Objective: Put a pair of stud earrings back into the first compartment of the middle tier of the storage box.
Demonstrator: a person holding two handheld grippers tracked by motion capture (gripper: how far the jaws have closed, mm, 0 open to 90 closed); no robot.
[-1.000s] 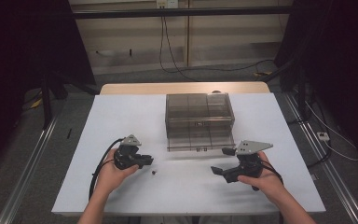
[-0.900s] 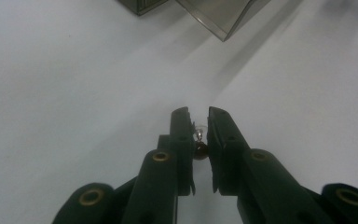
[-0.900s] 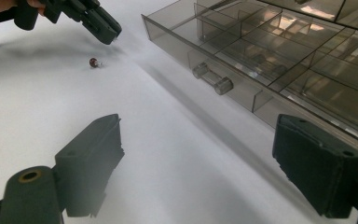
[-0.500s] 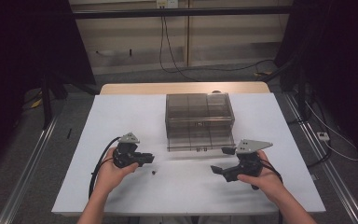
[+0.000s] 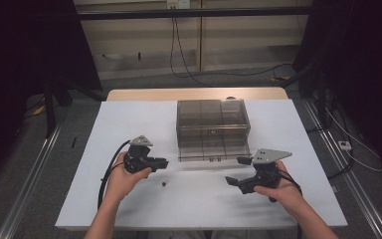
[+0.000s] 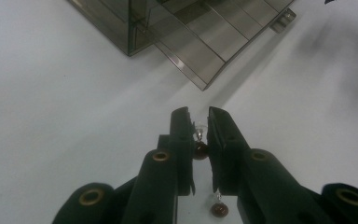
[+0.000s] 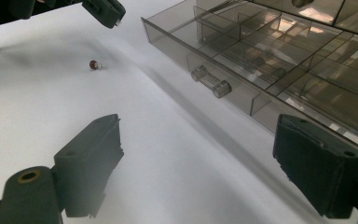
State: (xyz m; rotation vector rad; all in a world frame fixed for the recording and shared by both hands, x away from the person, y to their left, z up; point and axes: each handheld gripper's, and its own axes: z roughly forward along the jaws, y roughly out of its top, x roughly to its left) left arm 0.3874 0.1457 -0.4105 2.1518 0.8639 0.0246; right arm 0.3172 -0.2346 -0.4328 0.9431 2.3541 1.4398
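Left gripper [image 6: 198, 126] pinching a tiny bulb [image 6: 199, 135]; right gripper [image 7: 196, 163] wide open, empty.
Glass is light, slick, fragile: I'd grip gently, by the base.

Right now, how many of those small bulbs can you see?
2. One bulb is pinched between the left gripper jaws; the other bulb lies loose on the white table. More may be hidden in the drawer.

My work surface is a white rectangular table [image 5: 129, 124] with a pale wooden far edge. Beyond it: grey floor [image 5: 144, 79], beige wall panels [image 5: 134, 40], black trailing cables [image 5: 219, 73], dark side curtains [image 5: 25, 50].
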